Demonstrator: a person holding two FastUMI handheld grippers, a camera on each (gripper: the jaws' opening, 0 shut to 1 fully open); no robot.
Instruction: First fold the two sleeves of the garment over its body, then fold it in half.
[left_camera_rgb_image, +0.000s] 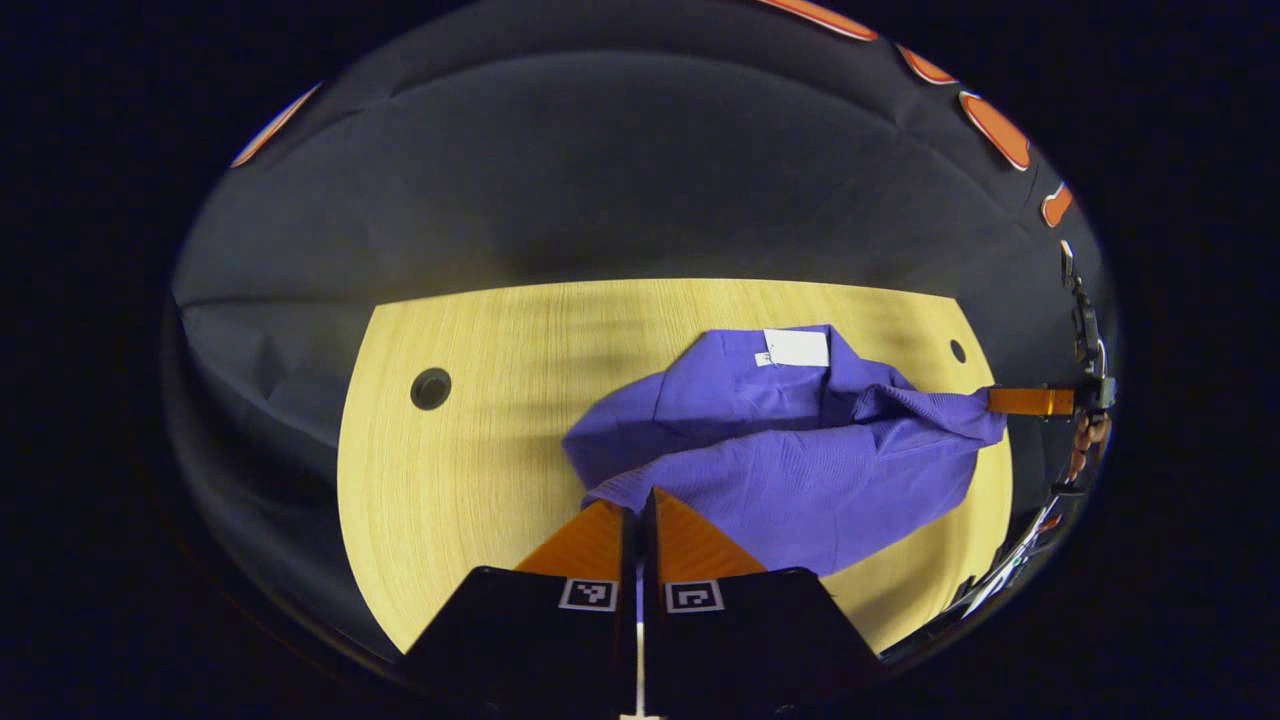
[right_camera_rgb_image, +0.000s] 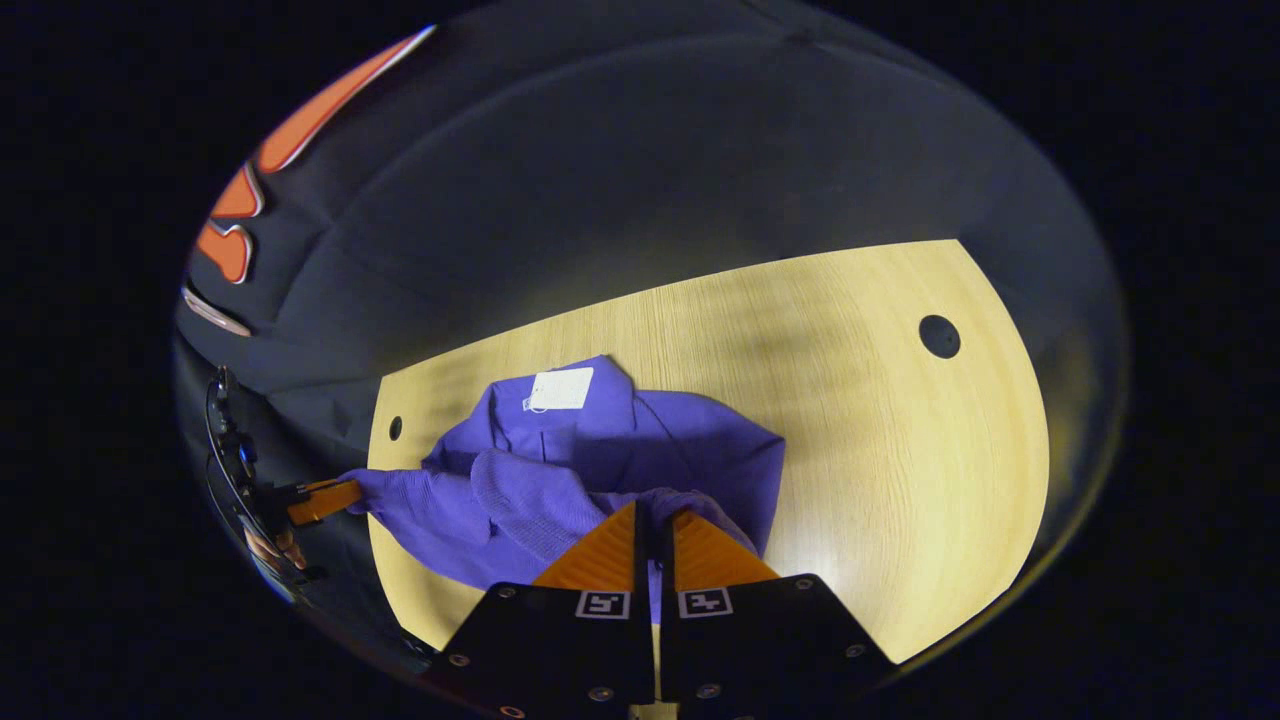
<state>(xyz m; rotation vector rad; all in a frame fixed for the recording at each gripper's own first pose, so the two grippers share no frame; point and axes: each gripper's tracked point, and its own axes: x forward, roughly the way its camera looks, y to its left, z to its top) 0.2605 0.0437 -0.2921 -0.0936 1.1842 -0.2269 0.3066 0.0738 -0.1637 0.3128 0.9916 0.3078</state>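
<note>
Purple garment (left_camera_rgb_image: 790, 460) is pinched by both closed grippers, left gripper (left_camera_rgb_image: 640, 500) and right gripper (right_camera_rgb_image: 655, 515), over the wooden table (left_camera_rgb_image: 480, 420). Thin grip; fabric may slip, bunching the fold.

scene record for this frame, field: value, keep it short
garment: purple, bunched on the table, not flat
tag: white, at the garment's far edge
table: light wood, round holes near both ends
left gripper: shut on a garment edge
right gripper: shut on the garment, cloth between the orange fingers
other views: right gripper at far right of left gripper view, left gripper at far left of right gripper view, each pulling cloth taut
hand: partly visible behind the far gripper
fold state: cannot tell which sleeves are folded
</note>
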